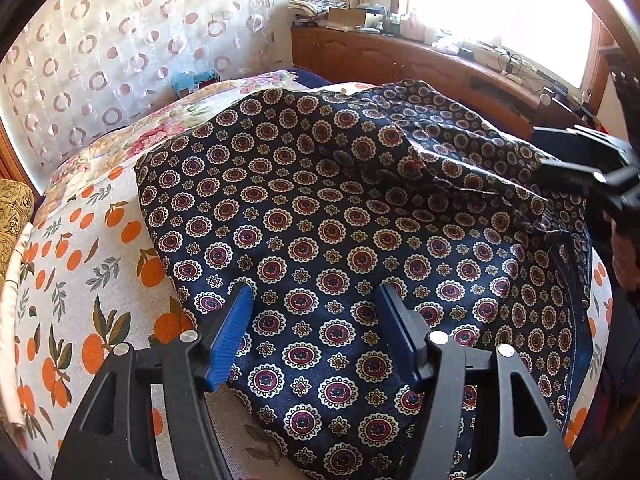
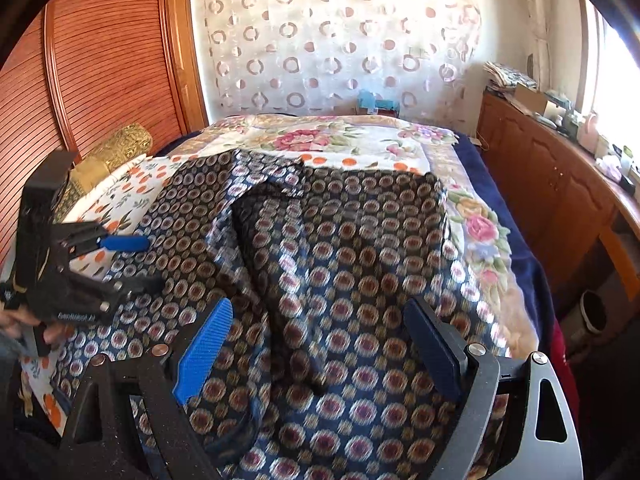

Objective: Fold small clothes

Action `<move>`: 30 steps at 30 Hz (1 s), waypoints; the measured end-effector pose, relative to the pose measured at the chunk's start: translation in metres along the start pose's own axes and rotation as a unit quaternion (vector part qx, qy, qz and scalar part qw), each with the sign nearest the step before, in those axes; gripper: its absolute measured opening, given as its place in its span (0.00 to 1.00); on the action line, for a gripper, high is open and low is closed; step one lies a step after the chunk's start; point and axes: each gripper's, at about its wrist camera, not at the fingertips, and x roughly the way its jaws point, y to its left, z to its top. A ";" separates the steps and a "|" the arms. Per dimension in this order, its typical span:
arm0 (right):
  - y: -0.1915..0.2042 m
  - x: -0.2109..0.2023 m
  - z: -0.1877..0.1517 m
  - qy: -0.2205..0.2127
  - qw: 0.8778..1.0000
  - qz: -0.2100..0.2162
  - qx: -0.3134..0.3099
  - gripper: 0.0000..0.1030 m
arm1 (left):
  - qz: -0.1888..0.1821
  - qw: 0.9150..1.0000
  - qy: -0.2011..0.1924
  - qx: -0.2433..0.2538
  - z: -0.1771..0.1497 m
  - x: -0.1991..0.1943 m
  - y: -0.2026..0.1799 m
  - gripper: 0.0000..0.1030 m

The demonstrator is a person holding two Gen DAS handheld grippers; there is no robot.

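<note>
A dark navy garment [image 1: 340, 220] with a red-and-white medallion print lies spread on the bed, its right part folded over in a raised flap [image 1: 460, 148]. It fills the middle of the right wrist view [image 2: 340, 260] with a dark crease down its centre. My left gripper [image 1: 316, 296] is open just above the garment's near left part, blue pads apart; it shows at the left of the right wrist view [image 2: 136, 260]. My right gripper [image 2: 320, 312] is open and empty over the garment's near edge; it appears at the right edge of the left wrist view [image 1: 556, 148].
The bed carries an orange-print sheet [image 1: 80, 280] and a floral blanket [image 2: 320, 136]. A wooden cabinet [image 2: 560, 184] with clutter runs along the window side. A wooden slatted wardrobe [image 2: 100, 60] and a gold bolster [image 2: 116, 148] stand at the left. A patterned curtain [image 2: 340, 40] hangs behind.
</note>
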 end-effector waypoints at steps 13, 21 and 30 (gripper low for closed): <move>-0.013 0.062 0.038 0.045 0.998 0.032 -0.005 0.87 | -0.003 1.000 0.002 0.009 -0.001 -0.002 0.002 0.66; -0.018 0.083 0.040 0.088 0.994 0.069 0.007 0.87 | -0.049 0.998 -0.033 -0.002 0.046 -0.019 0.041 0.66; -0.024 0.053 0.006 0.107 0.990 0.080 0.047 0.87 | -0.084 0.996 -0.020 0.016 0.138 0.026 0.062 0.66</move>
